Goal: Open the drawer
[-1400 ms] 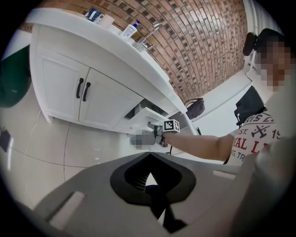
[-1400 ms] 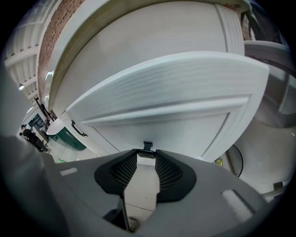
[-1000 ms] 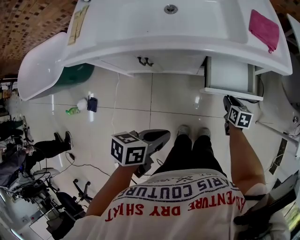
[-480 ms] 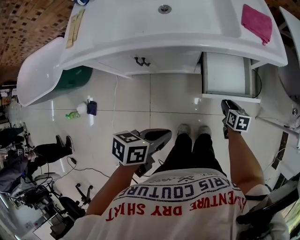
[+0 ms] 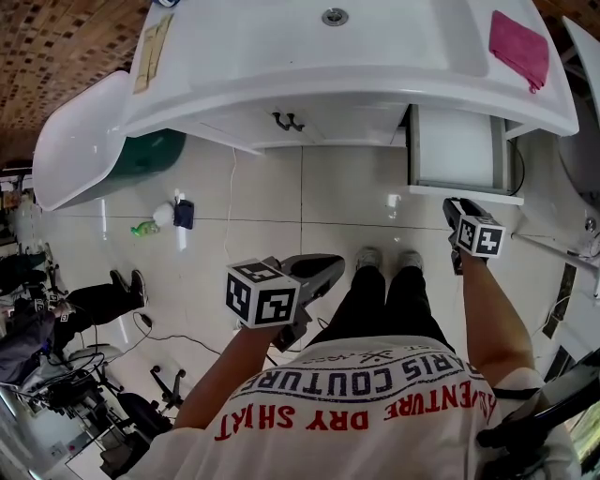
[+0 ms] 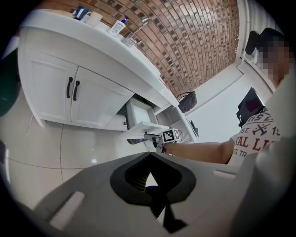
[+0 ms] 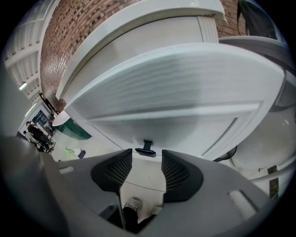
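Note:
The white drawer [image 5: 457,150] stands pulled out of the vanity's right side, and also shows in the left gripper view [image 6: 141,125]. My right gripper [image 5: 456,210] sits just in front of the drawer's front panel [image 7: 175,88]. Its jaws have just been opening and now stand apart. The small dark handle [image 7: 146,149] lies just beyond the fingertips of the right gripper [image 7: 146,162], and the pads do not press on it. My left gripper [image 5: 323,269] hangs shut and empty near my waist, far from the drawer, its pads meeting in its own view [image 6: 149,157].
Two cabinet doors with dark handles [image 5: 289,121] sit under the sink basin [image 5: 335,17]. A pink cloth [image 5: 518,49] lies on the counter's right end. A green tub [image 5: 141,150] and small bottles [image 5: 164,214] are on the tiled floor at left. My shoes [image 5: 384,260] stand before the vanity.
The drawer slid out a little farther with the right gripper at its front, mostly in the first half second. The left gripper has not moved.

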Demonstrator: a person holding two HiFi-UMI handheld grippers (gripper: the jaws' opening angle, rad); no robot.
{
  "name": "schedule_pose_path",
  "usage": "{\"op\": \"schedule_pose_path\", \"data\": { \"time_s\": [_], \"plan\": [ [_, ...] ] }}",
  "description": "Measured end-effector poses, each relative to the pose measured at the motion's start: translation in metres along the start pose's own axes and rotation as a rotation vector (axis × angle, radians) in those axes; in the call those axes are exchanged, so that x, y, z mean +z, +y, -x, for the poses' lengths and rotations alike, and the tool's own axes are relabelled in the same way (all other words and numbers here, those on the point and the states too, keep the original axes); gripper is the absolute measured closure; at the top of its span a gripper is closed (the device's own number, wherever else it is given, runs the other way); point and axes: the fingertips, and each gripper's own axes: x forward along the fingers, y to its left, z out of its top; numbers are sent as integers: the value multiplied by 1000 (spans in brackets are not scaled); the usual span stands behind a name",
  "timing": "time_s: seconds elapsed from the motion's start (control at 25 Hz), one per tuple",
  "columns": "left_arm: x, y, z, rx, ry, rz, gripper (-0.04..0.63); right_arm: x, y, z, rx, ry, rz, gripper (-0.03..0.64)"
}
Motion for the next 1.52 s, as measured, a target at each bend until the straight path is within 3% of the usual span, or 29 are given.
{"op": "schedule_pose_path", "data": {
  "time_s": [0.16,0.28,0.4,0.56,0.8,0.88,0.96,1.04,1.16,1.32,1.52],
  "plan": [
    [2,0,1,-20,3,-17,607,-1,5,11,-5,-7,12,417],
    [5,-2,2,-47,0,-45,607,-9,23,34,50,-3,46,438],
    [11,-2,2,-80,-8,-71,607,0,65,75,201,-33,55,510],
    [18,-5,9,-104,-43,-94,607,24,133,144,429,-98,-30,606],
    [10,-35,25,-124,-82,-156,607,44,221,236,737,-121,-161,591],
    [-5,-48,25,-125,-70,-168,607,41,246,264,837,-130,-189,574],
    [-18,-64,26,-113,-78,-199,607,30,264,290,899,-152,-122,598],
    [-29,-83,28,-69,-99,-270,607,16,275,316,960,-180,-68,604],
    [-69,-126,30,-24,-115,-358,607,-22,278,361,1030,-223,-85,611],
    [-148,-203,32,-142,-204,-341,607,-83,271,417,1088,-280,-208,611],
    [-225,-258,42,-176,-195,-312,607,-147,280,472,1059,-270,-104,611]
  ]
}}
